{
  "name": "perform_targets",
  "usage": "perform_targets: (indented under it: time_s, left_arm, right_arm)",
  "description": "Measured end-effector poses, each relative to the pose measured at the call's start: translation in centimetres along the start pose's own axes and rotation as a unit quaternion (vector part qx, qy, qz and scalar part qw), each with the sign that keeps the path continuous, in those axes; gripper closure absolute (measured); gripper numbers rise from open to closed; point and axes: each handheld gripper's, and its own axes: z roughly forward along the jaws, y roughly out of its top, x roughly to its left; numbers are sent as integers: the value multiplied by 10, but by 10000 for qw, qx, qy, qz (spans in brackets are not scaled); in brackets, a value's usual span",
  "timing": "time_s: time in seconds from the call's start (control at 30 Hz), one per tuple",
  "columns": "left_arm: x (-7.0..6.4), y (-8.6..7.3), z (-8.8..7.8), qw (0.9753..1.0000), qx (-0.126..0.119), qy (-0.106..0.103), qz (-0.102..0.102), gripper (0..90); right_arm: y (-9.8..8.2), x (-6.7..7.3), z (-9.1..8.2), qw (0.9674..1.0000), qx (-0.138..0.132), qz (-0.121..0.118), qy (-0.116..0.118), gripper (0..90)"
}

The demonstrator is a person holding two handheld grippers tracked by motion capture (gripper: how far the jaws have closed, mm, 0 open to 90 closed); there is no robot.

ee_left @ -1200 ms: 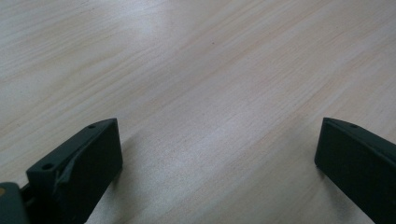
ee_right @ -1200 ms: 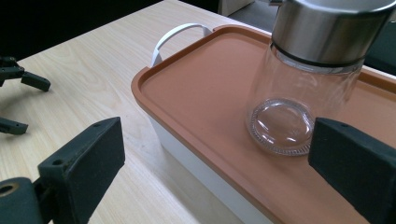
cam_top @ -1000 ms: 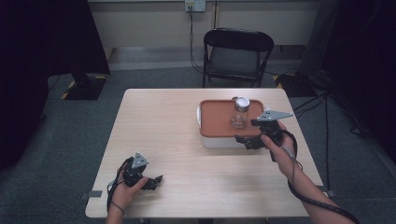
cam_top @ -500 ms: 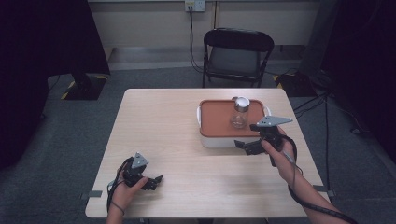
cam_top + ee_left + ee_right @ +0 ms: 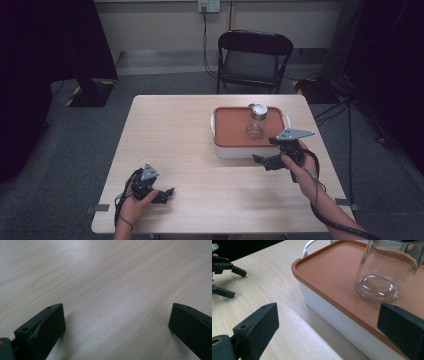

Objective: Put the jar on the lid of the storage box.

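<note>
A clear glass jar (image 5: 256, 121) with a silver lid stands upright on the orange lid (image 5: 235, 127) of a white box (image 5: 235, 151) at the table's right middle. In front of that box a hand holds my right gripper (image 5: 265, 161) open and empty, just off the front wall. In the right gripper view the jar (image 5: 382, 272) sits ahead between the wide jaws of the right gripper (image 5: 329, 312), above the box's near edge (image 5: 332, 305). My left gripper (image 5: 167, 195) rests open near the front left edge. In its own view the left gripper (image 5: 117, 312) spans bare wood.
The wooden table (image 5: 180, 130) has free room across its left and middle. A black folding chair (image 5: 255, 55) stands behind the far edge. Cables run over the floor at the right (image 5: 340, 107). The left gripper (image 5: 224, 277) shows far off in the right gripper view.
My right gripper has drawn back from the box toward the near edge and sunk a little. The left gripper, jar and box have stayed put.
</note>
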Motion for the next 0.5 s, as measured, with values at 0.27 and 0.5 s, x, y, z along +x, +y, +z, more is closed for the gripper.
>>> perform_targets:
  time_s: [0.27,0.5]
  left_arm:
    - [0,0,0,10000,-1,1,0,4]
    - [0,0,0,10000,1,0,1,4]
  right_arm:
    - [-7,1,0,10000,37,-26,0,30]
    - [-11,0,-2,10000,35,-42,28,30]
